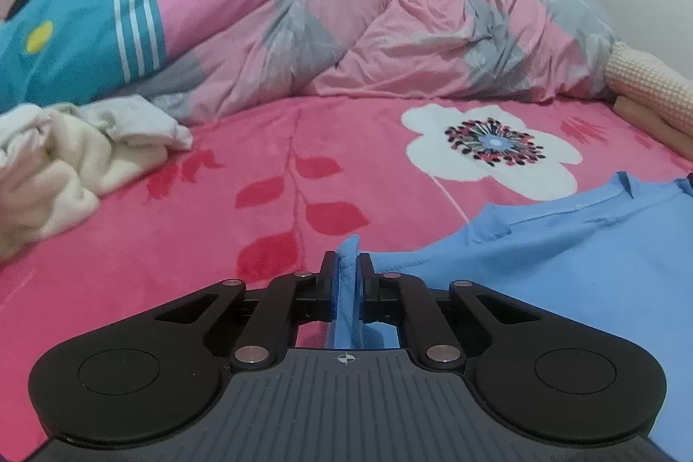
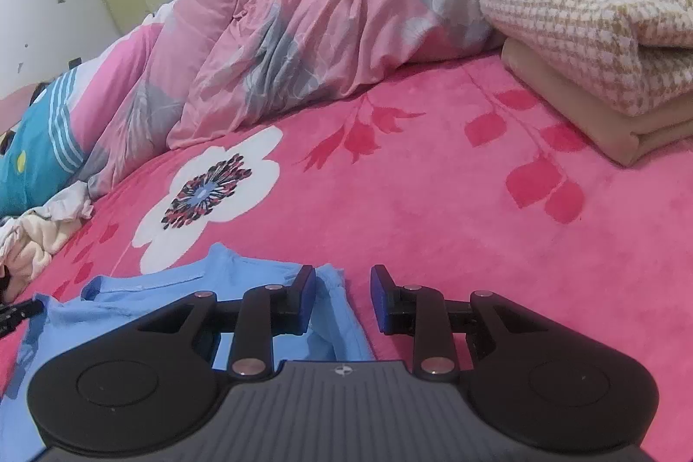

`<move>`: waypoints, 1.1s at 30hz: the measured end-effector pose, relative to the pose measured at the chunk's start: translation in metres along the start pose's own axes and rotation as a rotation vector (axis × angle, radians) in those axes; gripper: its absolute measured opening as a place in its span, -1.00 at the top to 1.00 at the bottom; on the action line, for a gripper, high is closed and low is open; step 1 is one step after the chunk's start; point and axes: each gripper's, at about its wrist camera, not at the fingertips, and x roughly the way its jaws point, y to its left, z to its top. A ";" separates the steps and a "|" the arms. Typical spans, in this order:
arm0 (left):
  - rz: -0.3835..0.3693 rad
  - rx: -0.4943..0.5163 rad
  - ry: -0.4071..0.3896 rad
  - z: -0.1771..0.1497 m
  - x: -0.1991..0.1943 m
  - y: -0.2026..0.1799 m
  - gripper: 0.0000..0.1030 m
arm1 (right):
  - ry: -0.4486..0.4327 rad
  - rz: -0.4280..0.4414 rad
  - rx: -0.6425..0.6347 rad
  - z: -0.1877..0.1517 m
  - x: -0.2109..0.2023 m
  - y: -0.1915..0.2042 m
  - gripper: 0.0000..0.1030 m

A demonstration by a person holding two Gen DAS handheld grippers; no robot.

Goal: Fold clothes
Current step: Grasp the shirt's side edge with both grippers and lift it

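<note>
left gripper [image 1: 348,280] is clenched on an edge of the blue shirt [image 1: 563,267], which lies near on the pink blanket [image 1: 216,245]; right gripper [image 2: 342,299] gapes released over the shirt's right edge

Open pink bed [image 2: 433,202] fills the middle of both views. A crumpled quilt [image 1: 390,29] walls the upper frame. Cream clothes [image 1: 56,159] crowd the left edge of the left view; folded blankets [image 2: 606,50] block upper right in the right view.
</note>
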 end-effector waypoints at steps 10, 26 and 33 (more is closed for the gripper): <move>0.019 -0.004 -0.009 0.006 -0.002 0.001 0.90 | -0.027 0.016 -0.207 -0.005 -0.009 0.029 0.17; 0.078 -0.005 -0.070 0.011 -0.010 -0.002 0.95 | -0.164 -0.143 -0.477 -0.009 -0.021 0.063 0.87; 0.079 -0.020 -0.095 0.021 -0.010 0.003 0.95 | -0.196 -0.149 -0.500 0.006 -0.023 0.069 0.87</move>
